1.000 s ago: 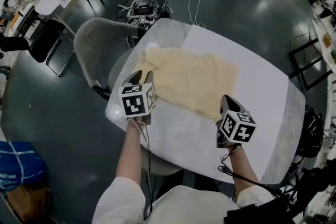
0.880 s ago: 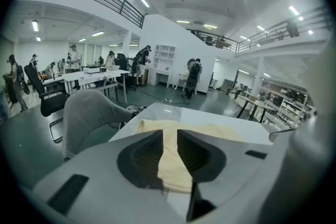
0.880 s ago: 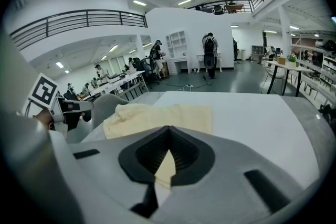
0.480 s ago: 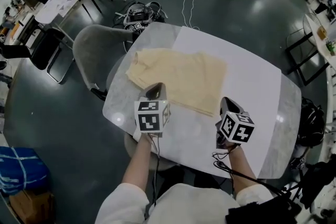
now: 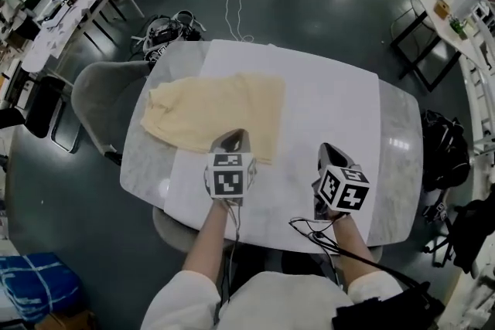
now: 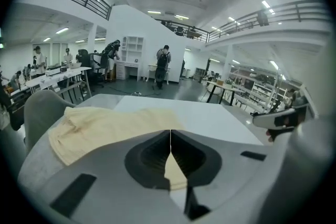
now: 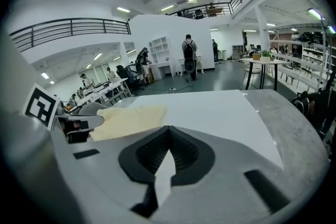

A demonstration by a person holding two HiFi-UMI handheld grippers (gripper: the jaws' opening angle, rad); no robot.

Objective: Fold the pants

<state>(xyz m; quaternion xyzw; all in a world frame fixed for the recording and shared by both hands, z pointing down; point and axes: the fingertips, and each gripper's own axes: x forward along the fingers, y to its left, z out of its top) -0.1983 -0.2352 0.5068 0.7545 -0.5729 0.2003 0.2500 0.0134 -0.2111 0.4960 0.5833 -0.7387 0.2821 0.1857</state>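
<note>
The cream-yellow pants (image 5: 209,116) lie flat and folded on the left half of the table, partly on the white mat (image 5: 325,104). My left gripper (image 5: 232,137) hovers over the pants' near edge, close to their right corner. Its jaws are shut in a thin line (image 6: 170,136), with the cloth (image 6: 105,123) showing beneath them, not clamped. My right gripper (image 5: 329,149) is off to the right above the bare mat, well apart from the pants (image 7: 131,118). Its jaws (image 7: 168,145) are shut too, with nothing between them.
The grey marble table (image 5: 398,166) has rounded corners, and its near edge is just below both grippers. A grey chair (image 5: 97,100) stands against the table's left side. Bags and cables (image 5: 166,31) lie on the floor beyond, and a black bag (image 5: 445,151) sits at the right.
My left gripper has moved right along the pants' near edge, from their left corner to near their right corner. The right gripper shifted a little, staying over the mat.
</note>
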